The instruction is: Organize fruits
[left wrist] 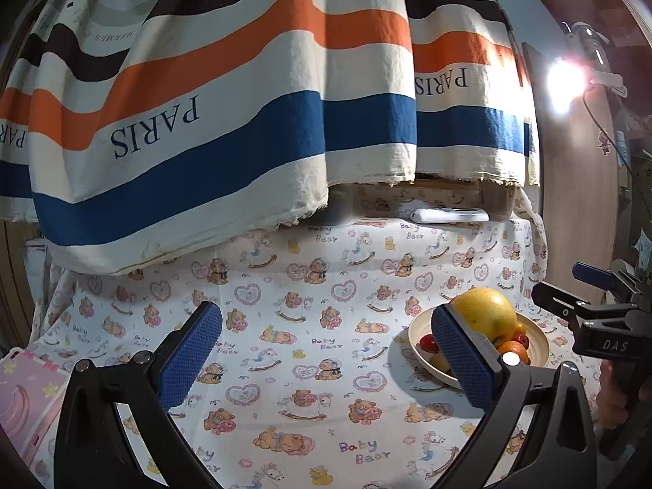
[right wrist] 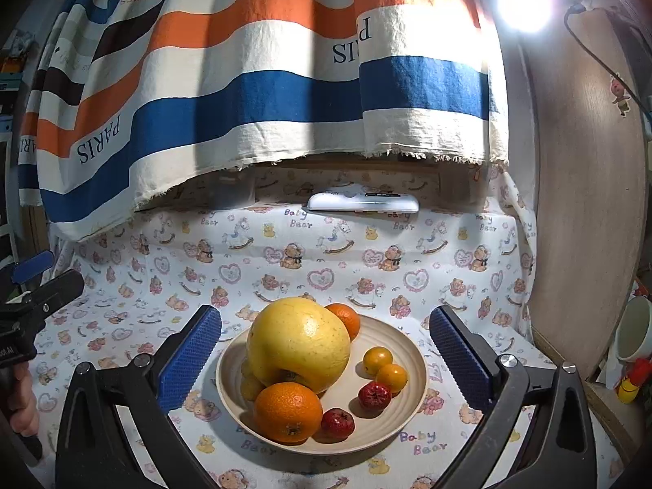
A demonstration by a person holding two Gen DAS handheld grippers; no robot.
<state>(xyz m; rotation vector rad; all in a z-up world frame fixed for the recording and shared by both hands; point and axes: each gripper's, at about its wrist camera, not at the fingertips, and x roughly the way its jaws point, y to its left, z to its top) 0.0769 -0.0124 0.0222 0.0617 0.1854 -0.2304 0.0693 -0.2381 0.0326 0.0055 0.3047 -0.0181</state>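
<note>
a cream bowl [right wrist: 411, 403] of fruit sits on the bench toward its right edge, on a tablecloth [right wrist: 252, 269] printed with bears and hearts. a large yellow grapefruit [right wrist: 299, 344] fills the left and middle of the bowl, leaning on smaller fruit beneath it. an orange [right wrist: 287, 411] rests against its near side and a second, smaller orange [right wrist: 346, 320] peeks from behind at the far rim. two small yellow-orange fruits [right wrist: 385, 366] touch each other in the bowl's right half, and two small red fruits [right wrist: 354, 409] lie apart near the front rim. the right gripper [right wrist: 326, 362] is spread wide, its blue pads standing outside the bowl on either side and touching nothing. the left gripper [left wrist: 326, 362] is also spread wide over bare cloth just left of the bowl, nothing between its pads; seen from it, the right pad hides part of the bowl. a white remote control [right wrist: 362, 203] lies at the bench's far edge, below a hanging striped cloth [right wrist: 261, 93] lettered "paris". a bright lamp [right wrist: 523, 2] glares at upper right beside a wooden panel [right wrist: 587, 203]. a pink case [left wrist: 28, 399] lies at the bench's near left corner.
</note>
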